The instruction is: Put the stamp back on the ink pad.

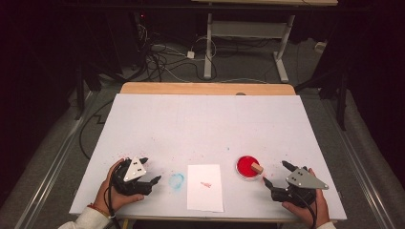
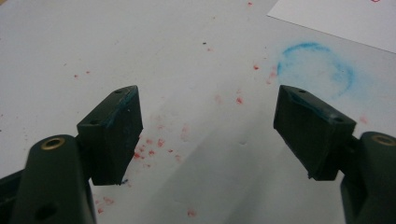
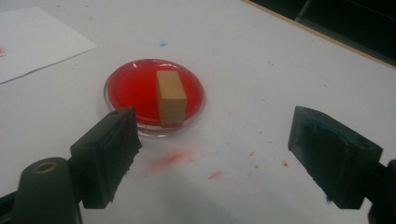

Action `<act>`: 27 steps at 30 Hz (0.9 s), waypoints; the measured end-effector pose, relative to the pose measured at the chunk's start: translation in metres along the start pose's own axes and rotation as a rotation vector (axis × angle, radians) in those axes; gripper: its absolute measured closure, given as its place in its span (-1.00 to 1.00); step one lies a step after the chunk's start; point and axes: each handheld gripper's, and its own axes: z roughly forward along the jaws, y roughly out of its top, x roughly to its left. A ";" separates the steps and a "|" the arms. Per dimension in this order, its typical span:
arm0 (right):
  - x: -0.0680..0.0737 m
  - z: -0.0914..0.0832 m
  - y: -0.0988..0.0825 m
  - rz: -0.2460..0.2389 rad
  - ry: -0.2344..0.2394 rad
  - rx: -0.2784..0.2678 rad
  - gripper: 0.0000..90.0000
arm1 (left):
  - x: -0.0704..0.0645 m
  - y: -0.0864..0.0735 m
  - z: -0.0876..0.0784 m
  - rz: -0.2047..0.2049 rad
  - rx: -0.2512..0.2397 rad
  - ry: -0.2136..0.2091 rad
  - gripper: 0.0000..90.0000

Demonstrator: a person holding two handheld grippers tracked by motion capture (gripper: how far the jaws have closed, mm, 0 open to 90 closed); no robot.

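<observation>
A shallow round dish of red paint (image 1: 244,163) sits on the white table top (image 1: 205,124) at the front right. A small wooden block (image 1: 257,168) stands in the dish, leaning on its near rim. In the right gripper view the block (image 3: 170,97) rises from the red dish (image 3: 135,88) just beyond the jaws. My right gripper (image 1: 275,172) is right of the dish, open and empty (image 3: 212,140). My left gripper (image 1: 152,170) rests at the front left, open with nothing between its jaws (image 2: 208,126).
A white paper sheet (image 1: 205,187) with a small red mark lies at the front middle. A blue ring stain (image 1: 176,180) lies between it and the left gripper. Red specks dot the surface (image 2: 149,149). Cables and another table's legs (image 1: 208,47) are beyond the far edge.
</observation>
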 end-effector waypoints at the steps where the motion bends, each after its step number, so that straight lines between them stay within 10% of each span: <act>1: 0.001 0.000 0.000 -0.003 0.003 0.003 -0.63 | 0.000 0.000 -0.001 -0.002 -0.003 0.002 -0.49; 27: 0.005 -0.003 0.005 -0.041 0.003 -0.018 -0.63 | -0.001 -0.001 -0.001 0.006 0.001 0.000 -0.49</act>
